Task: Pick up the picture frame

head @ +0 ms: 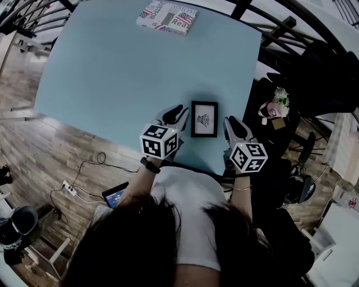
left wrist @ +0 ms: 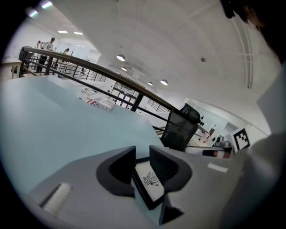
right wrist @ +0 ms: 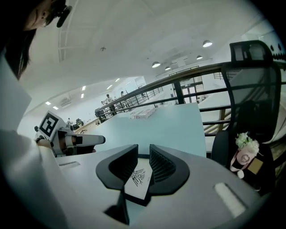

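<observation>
Desk (head: 101, 73) is wide open out back and left, only a printed pack (head: 167, 15) way off at the far edge. Tight spot is the picture frame (head: 204, 119) (left claw (head: 178, 114) and right claw (head: 231, 124) close on either side), and off the right edge sit a flower pot (head: 274, 107) and black chair (right wrist: 252, 103).

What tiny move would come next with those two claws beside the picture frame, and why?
Probably sliding both grippers inward until their jaws straddle the side edges of the picture frame. It lies flat on the table, not yet gripped. The left gripper and right gripper flank it, and each has its jaws slightly apart with nothing pressed between them.
</observation>
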Available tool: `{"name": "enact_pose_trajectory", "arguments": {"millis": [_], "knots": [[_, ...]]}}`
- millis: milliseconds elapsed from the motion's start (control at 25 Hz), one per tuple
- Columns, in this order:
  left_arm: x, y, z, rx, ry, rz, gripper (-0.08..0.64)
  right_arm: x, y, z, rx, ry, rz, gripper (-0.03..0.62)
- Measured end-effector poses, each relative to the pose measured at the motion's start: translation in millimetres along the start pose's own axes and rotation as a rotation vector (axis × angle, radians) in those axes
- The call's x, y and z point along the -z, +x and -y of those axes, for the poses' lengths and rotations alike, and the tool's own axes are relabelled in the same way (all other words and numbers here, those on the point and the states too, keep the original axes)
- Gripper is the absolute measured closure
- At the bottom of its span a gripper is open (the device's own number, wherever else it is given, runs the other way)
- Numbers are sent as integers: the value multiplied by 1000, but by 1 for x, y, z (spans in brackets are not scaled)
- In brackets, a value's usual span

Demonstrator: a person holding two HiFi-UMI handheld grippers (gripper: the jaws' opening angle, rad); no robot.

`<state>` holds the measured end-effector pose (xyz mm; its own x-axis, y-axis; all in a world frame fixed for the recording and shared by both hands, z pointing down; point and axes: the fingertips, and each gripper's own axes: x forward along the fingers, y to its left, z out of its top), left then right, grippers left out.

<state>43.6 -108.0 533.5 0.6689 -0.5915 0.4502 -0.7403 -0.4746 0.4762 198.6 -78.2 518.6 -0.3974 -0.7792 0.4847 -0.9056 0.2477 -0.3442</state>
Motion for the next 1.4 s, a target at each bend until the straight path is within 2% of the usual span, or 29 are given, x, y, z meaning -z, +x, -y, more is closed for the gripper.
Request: {"name": "enact_pose_trajectory", "arguments": {"millis": [600, 800, 960, 1240, 1400], "knots": [[62, 40, -10, -16, -129, -141, 465, 66, 31, 22, -68, 160, -162, 537], [79, 52, -15, -34, -150, -190, 465, 82, 41, 29, -91, 236, -197, 536], [84, 57, -17, -45, -156, -205, 465, 87, 45, 33, -120, 289, -210, 535], [95, 63, -15, -58, -177, -240, 465, 88, 47, 38, -131, 327, -210, 535], [102, 66, -14, -71, -192, -266, 439, 83, 47, 37, -135, 348, -186, 535]]}}
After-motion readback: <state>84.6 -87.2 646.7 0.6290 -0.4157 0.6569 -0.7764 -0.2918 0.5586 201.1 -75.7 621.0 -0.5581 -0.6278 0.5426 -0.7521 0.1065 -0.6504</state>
